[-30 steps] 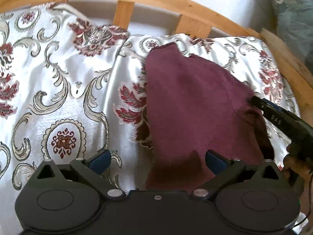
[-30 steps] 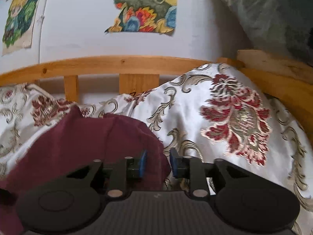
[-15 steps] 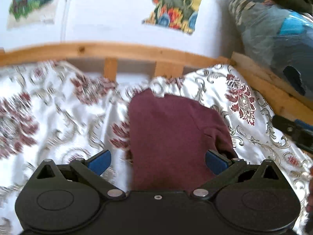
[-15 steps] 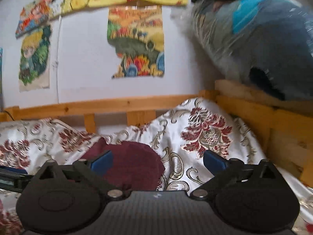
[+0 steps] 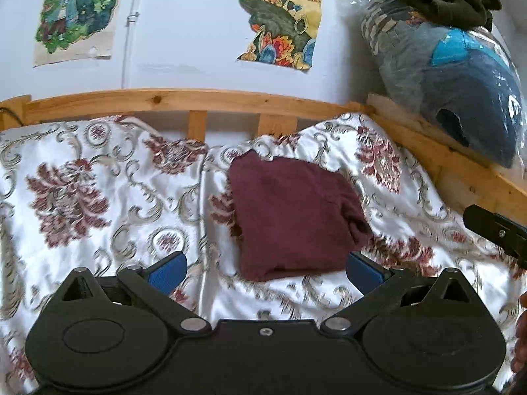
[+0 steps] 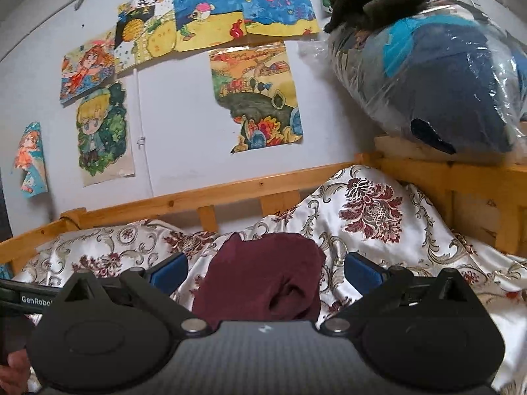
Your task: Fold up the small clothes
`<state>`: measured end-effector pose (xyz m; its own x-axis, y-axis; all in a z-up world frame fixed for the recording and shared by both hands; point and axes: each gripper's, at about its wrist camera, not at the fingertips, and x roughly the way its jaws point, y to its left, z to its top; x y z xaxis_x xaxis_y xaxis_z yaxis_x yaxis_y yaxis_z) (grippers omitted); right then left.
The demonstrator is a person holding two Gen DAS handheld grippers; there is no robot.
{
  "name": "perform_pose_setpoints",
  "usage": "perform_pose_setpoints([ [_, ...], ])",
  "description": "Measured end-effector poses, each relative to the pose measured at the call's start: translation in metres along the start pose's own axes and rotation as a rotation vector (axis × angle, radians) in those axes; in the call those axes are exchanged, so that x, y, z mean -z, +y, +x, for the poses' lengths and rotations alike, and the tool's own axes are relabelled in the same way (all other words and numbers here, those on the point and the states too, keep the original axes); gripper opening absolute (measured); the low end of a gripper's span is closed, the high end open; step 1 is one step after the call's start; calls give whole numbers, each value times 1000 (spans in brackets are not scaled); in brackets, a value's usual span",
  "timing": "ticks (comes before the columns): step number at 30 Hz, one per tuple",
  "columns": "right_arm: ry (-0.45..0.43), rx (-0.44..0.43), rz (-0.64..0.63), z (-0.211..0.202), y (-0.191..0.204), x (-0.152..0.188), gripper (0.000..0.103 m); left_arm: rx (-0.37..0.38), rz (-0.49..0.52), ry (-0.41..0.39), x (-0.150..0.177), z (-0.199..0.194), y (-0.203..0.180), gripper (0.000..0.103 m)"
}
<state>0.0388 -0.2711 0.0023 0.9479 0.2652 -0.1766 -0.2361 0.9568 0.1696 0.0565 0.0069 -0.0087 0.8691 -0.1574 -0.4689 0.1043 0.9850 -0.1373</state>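
Nearest the lens, the left gripper (image 5: 265, 268) stood spread wide w/ nothing between its blue pads (image 5: 166, 271), hanging above the bed; the right gripper (image 6: 265, 271) was likewise at full spread and empty-handed, its jaws having just swung apart and let go of the cloth. Just beyond both, the maroon garment (image 5: 293, 214) lay flat as a compact, roughly square packet on the floral satin bedspread (image 5: 98, 197), toward the bed's right side, apart from either tool; judging by its tidy edges, the fold looked done and the grippers were held clear so as not to drag it. One loose pucker at its near right corner (image 5: 357, 227) may yet want smoothing. Farther back ran the pine bed rail (image 5: 197, 100), w/ a plastic-wrapped bundle (image 5: 461, 75) perched on the right-hand ledge. Behind, children's drawings (image 6: 253, 95) were taped to the pale wall.
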Motion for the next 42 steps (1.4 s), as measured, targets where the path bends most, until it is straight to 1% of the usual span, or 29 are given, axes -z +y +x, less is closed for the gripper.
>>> perform_pose_setpoints([
  [4, 13, 3, 12, -15, 1, 11, 103, -15, 35, 30, 15, -10, 0, 102],
  [7, 18, 16, 39, -24, -1, 21, 103, -42, 31, 41, 22, -11, 0, 102],
  [9, 12, 34, 32, -28, 0, 26, 103, -54, 18, 32, 26, -11, 1, 102],
  [12, 3, 42, 16, -28, 4, 29, 103, -61, 19, 29, 29, -9, -1, 102],
  [16, 16, 51, -27, -23, 11, 33, 103, -79, 35, 20, 32, -6, -4, 102],
  [19, 20, 61, -26, -21, 13, 35, 103, -89, 30, 20, 35, -4, -5, 102],
  [27, 8, 102, 16, -19, 5, 35, 103, -110, 31, 27, 37, -1, -7, 102],
  [30, 8, 105, 29, -19, 2, 35, 103, -111, 24, 23, 36, -1, -6, 102],
  [39, 2, 103, 12, -20, 4, 35, 103, -119, 27, 25, 34, -2, -6, 102],
  [42, 2, 101, 11, -20, 4, 35, 103, -125, 14, 20, 34, -4, -5, 102],
])
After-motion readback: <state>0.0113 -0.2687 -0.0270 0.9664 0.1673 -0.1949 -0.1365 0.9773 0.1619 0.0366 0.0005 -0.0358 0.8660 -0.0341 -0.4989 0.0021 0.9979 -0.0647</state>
